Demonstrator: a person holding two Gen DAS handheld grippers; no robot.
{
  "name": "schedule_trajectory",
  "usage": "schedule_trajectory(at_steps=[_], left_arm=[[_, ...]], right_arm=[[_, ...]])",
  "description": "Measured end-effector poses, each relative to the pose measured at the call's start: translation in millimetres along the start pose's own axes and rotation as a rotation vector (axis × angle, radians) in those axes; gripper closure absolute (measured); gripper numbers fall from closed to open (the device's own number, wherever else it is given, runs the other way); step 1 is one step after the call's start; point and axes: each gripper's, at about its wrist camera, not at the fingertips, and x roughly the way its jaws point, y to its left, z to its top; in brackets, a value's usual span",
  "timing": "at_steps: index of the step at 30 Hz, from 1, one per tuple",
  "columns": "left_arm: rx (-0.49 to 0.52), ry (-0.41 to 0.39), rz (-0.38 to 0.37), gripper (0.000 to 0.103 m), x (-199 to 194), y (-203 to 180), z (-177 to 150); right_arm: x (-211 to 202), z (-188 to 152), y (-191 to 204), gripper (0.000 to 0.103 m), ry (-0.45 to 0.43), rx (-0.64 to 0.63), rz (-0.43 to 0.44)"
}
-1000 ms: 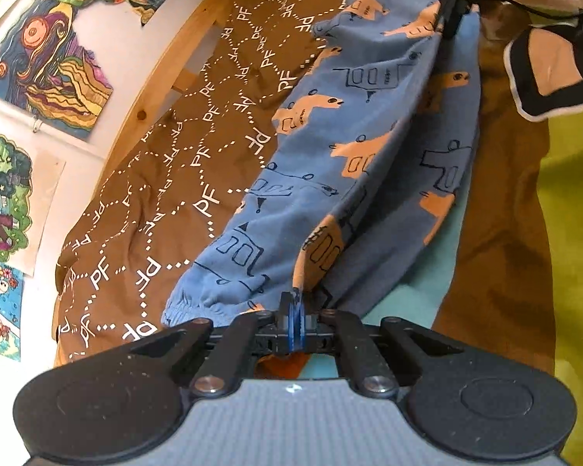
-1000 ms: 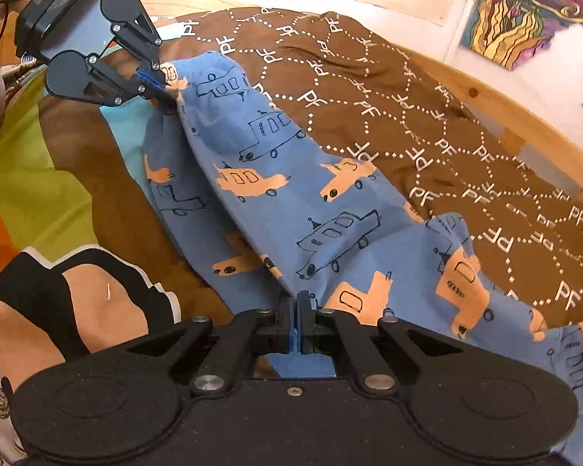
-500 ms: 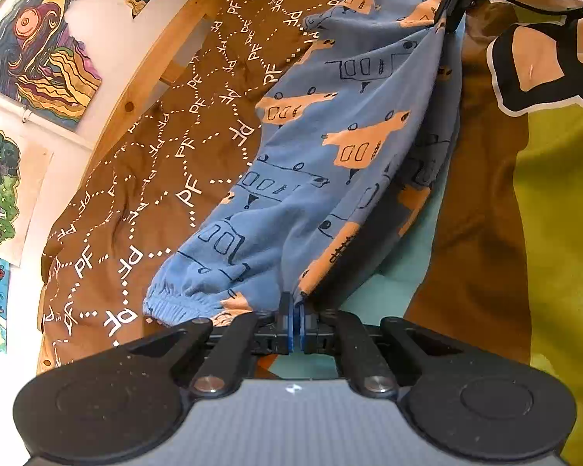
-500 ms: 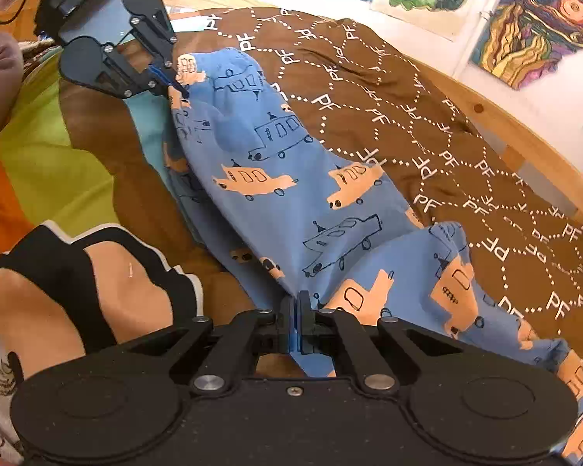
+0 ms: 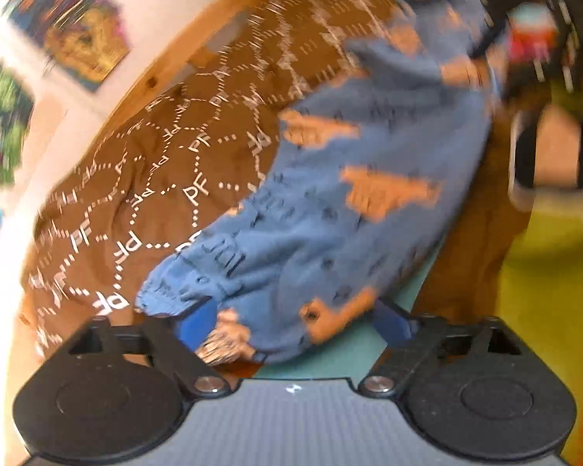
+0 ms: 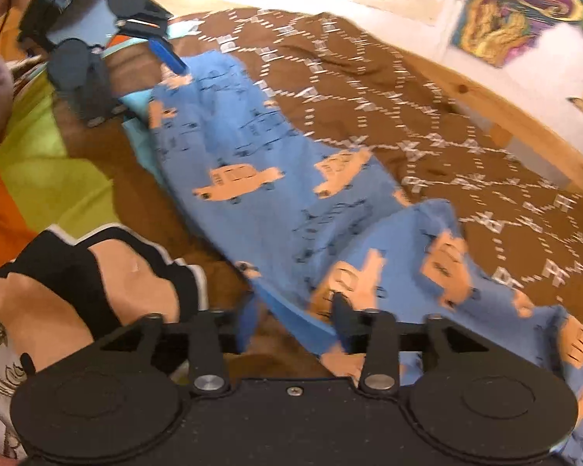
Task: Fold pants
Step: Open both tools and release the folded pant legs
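1. The left gripper (image 5: 295, 320) is standing with its jaws wide apart, having just been opening; the pants' (image 5: 353, 209) cuff is lying loose between them.
2. The right gripper (image 6: 291, 328) is also spreading its jaws, the pants' edge lying slack between them, ungripped.
3. The pants are lying lengthwise on the bed (image 6: 369, 89), over the brown cover (image 5: 144, 178).
4. Posters (image 6: 513, 11) are hanging on the wall beyond.
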Motion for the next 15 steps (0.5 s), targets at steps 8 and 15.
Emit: schedule_trajectory(at_steps=[8,15], left_arm=[[-0.367,-0.193,-0.127,0.0,8,-22,66],[-0.376,-0.311,-0.283,0.0,38,-80,140]], right_arm=[[-36,-20,-56,0.013,-0.054,0.334,-0.235],[-63,-62,-117,0.008,-0.037,0.664,-0.367]])
